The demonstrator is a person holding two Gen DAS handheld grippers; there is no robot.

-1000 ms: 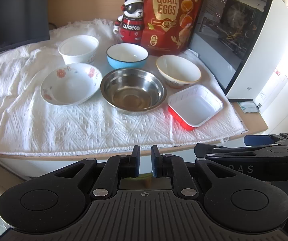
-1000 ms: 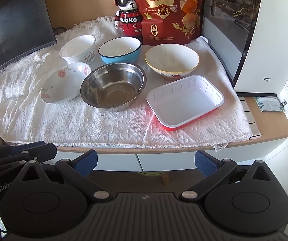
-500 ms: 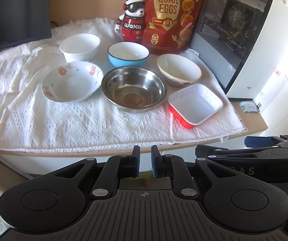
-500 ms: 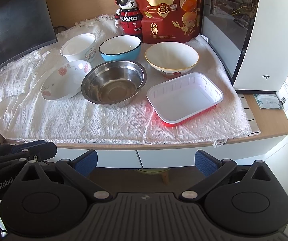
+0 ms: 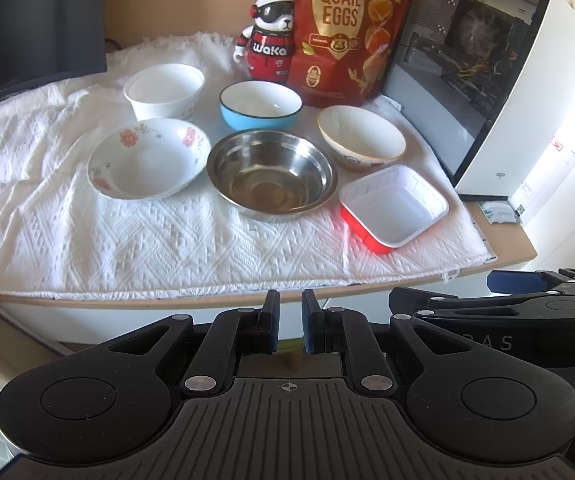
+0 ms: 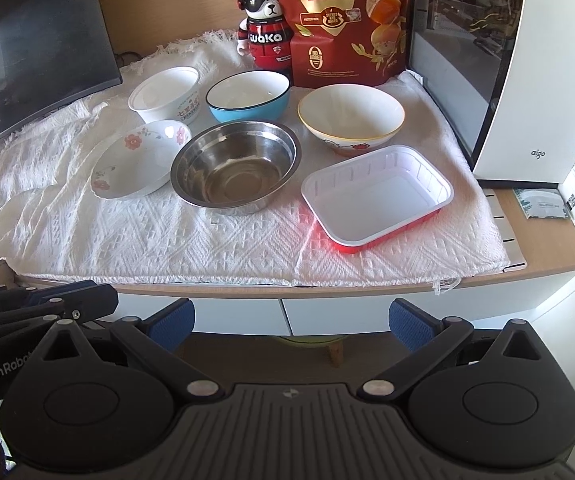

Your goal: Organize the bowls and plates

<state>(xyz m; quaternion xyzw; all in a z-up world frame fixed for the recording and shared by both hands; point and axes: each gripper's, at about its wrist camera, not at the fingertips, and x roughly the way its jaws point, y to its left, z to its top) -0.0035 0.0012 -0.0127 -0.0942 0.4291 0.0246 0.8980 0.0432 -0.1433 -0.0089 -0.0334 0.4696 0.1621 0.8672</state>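
Observation:
On the white cloth stand a steel bowl (image 5: 271, 176) (image 6: 235, 166), a flowered shallow dish (image 5: 147, 158) (image 6: 139, 158), a blue bowl (image 5: 261, 106) (image 6: 247, 96), a white paper bowl (image 5: 163, 90) (image 6: 165, 94), a cream bowl with a yellow rim (image 5: 361, 136) (image 6: 349, 118) and a red-and-white rectangular tray (image 5: 393, 204) (image 6: 377, 192). My left gripper (image 5: 290, 322) hangs shut and empty in front of the table edge. To its right, my right gripper (image 6: 291, 318) stands open and empty, also short of the edge.
A panda figure (image 5: 269, 46) and a red quail-egg bag (image 5: 347, 32) stand behind the bowls. A white computer case (image 5: 507, 92) with a glass side bounds the right. A dark monitor (image 6: 35, 64) stands at the back left. Drawers (image 6: 327, 314) lie under the tabletop.

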